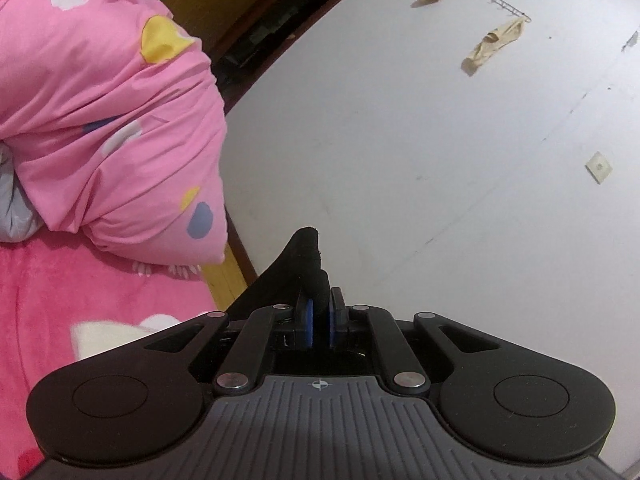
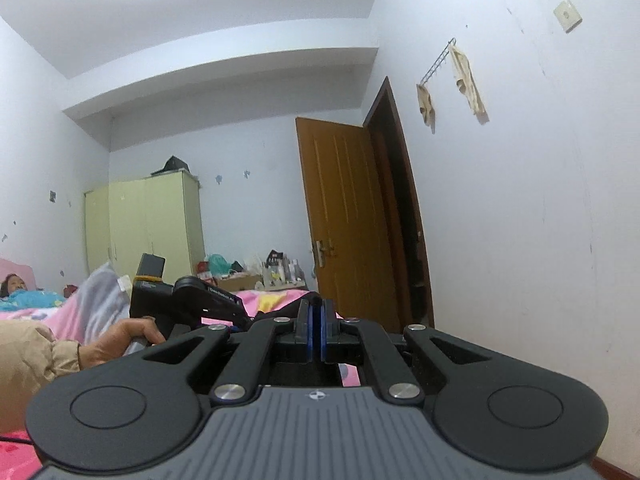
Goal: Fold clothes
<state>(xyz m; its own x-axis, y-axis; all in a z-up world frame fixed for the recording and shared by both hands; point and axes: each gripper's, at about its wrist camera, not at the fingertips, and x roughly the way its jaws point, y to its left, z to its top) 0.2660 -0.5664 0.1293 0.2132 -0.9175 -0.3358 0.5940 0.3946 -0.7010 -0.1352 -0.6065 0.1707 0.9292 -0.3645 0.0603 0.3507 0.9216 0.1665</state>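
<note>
- Black cloth (image 1: 304,264) is pinched between the blue pads (image 1: 306,320) of the left gripper (image 1: 319,318); the jaws are closed tight on it, and a fold of the fabric stands up above the fingertips while the rest trails down to the left.
- The garment is held up off the pink bedspread (image 1: 100,300), which is seen low at the left of the left wrist view.
- A pink quilt (image 1: 108,120) with white, yellow and blue spots is bunched up on the bed, beyond the bedspread.
- The right gripper (image 2: 316,322) is seen with its blue pads pressed together; a dark edge of cloth is visible just left of its fingertips, but whether any of it is caught between the pads cannot be told.
- In the right wrist view the left gripper's body (image 2: 188,300) is seen to the left, grasped by a hand (image 2: 120,344) coming out of a beige sleeve (image 2: 28,360).
- A white wall (image 1: 440,120) is faced by both cameras; a wire rack (image 2: 436,62) with beige cloths hung on it is fixed there.
- A brown door (image 2: 344,220) is seen standing open, and a pale green wardrobe (image 2: 148,220) is set against the far wall.
</note>
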